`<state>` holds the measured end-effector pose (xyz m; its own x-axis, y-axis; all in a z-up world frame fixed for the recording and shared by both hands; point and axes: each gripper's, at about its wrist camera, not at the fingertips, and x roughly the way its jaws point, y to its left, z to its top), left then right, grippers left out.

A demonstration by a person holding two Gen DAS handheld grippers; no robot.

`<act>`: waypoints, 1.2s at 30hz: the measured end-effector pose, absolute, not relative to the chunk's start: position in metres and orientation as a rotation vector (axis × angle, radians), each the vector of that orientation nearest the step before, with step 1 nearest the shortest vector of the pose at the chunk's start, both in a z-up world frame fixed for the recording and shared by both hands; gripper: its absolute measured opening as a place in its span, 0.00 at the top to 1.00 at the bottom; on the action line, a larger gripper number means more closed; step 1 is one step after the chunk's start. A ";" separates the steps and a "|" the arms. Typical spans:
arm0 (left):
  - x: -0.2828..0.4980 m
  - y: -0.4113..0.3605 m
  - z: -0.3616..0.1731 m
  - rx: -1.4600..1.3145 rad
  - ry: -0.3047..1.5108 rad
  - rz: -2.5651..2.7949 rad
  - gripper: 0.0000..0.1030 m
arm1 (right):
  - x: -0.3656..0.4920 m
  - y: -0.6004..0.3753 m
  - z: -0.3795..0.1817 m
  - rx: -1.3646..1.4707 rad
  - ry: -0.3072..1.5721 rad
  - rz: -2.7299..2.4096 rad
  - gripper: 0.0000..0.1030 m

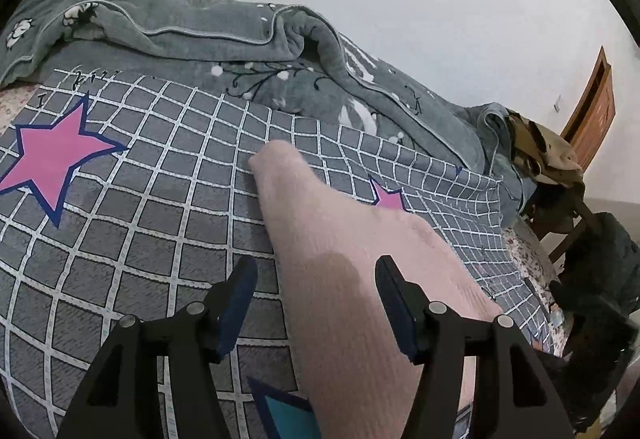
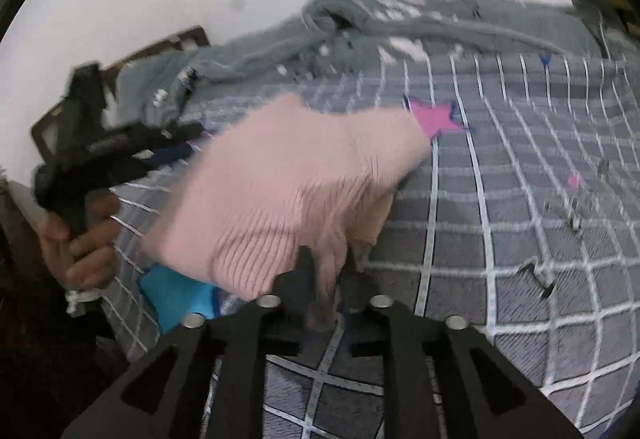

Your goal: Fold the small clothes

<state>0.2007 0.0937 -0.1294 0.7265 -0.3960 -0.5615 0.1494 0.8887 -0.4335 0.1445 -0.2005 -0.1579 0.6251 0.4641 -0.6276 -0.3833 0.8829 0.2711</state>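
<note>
A pink ribbed knit garment (image 1: 344, 263) lies on the grey grid-patterned bedsheet (image 1: 120, 247), one narrow end pointing toward the far blanket. My left gripper (image 1: 316, 275) stands open just above it, one finger on each side of the cloth and neither touching it. In the right wrist view the pink garment (image 2: 288, 175) is bunched and raised at its near edge. There my right gripper (image 2: 328, 263) is shut on a gathered fold of it. The left gripper (image 2: 188, 143), held by a hand (image 2: 84, 243), shows at the left of that blurred view.
A rumpled grey blanket (image 1: 240, 51) lies along the far side of the bed against the white wall. A wooden chair (image 1: 592, 127) piled with clothes stands at the right. Small dark objects (image 2: 536, 275) lie on the sheet to the right.
</note>
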 end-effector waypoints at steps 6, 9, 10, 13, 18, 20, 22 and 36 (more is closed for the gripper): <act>0.205 0.092 -0.131 -0.388 0.702 -0.303 0.42 | 0.155 -0.210 -0.132 0.198 0.654 0.466 0.61; 0.206 0.091 -0.130 -0.388 0.699 -0.299 0.42 | 0.171 -0.203 -0.124 0.210 0.637 0.439 0.70; 0.206 0.091 -0.129 -0.384 0.697 -0.295 0.42 | 0.174 -0.200 -0.126 0.200 0.636 0.438 0.73; 0.210 0.091 -0.128 -0.376 0.695 -0.285 0.42 | 0.181 -0.185 -0.146 0.110 0.689 0.397 0.77; 0.225 0.090 -0.131 -0.326 0.732 -0.219 0.42 | 0.185 -0.176 -0.156 0.007 0.739 0.362 0.77; 0.231 0.091 -0.131 -0.311 0.734 -0.209 0.42 | 0.187 -0.182 -0.140 0.032 0.707 0.381 0.76; 0.239 0.091 -0.133 -0.306 0.746 -0.204 0.42 | 0.197 -0.181 -0.131 0.029 0.692 0.382 0.75; 0.292 0.099 -0.152 -0.390 0.822 -0.241 0.42 | 0.260 -0.165 -0.167 -0.007 0.779 0.435 0.75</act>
<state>0.2922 0.0987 -0.1524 0.6592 -0.3553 -0.6628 0.0579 0.9027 -0.4264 0.2602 -0.1647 -0.1673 0.6278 0.3769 -0.6811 -0.3823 0.9114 0.1521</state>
